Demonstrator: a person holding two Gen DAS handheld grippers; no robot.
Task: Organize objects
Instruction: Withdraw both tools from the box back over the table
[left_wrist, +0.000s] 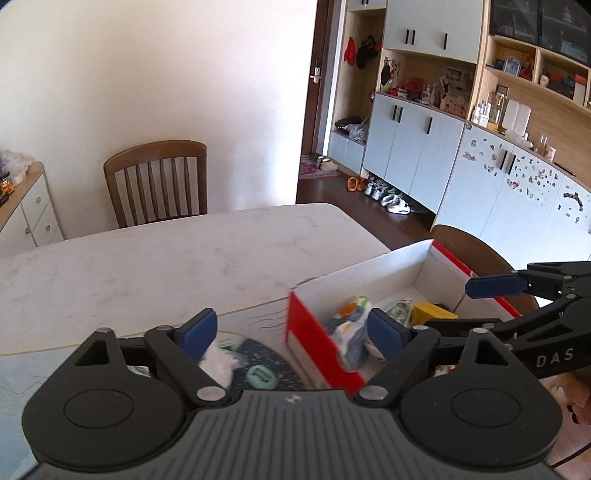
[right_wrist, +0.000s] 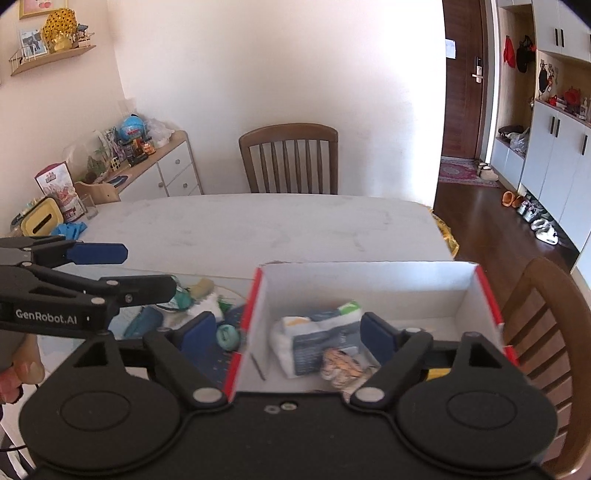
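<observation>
The box (right_wrist: 369, 284), a shallow cardboard carton with red outer walls and plain white inner walls, sits open-topped at the near right end of the worktop (right_wrist: 258, 221), a pale marble-look slab with rounded corners. Inside lie a soft folded sock (right_wrist: 317, 325) in white and grey with green and orange patches, a crumpled striped bundle (right_wrist: 341, 365) and a thin dark stick (right_wrist: 258, 365); the left wrist view also shows a yellow carton (left_wrist: 432, 314) against the far inner wall.

Left of the box, a round dark blue mat (right_wrist: 221, 354) with pale dots lies flat on the worktop, carrying a small teal disc (right_wrist: 228, 336), a fluffy white cloth (left_wrist: 219, 363) and other soft pieces too blurred to name.

The left claw (left_wrist: 291, 330) is released, its blue-padded fingers (left_wrist: 201, 328) spread wide and straddling the box's red near-left wall, one pad over the mat, the other over the sock. The right claw (right_wrist: 284, 334) is likewise released and gripping nothing, its pads spread across the same wall, the right pad just beside the sock.

A slatted wooden chair (right_wrist: 290, 158) stands at the far side.
</observation>
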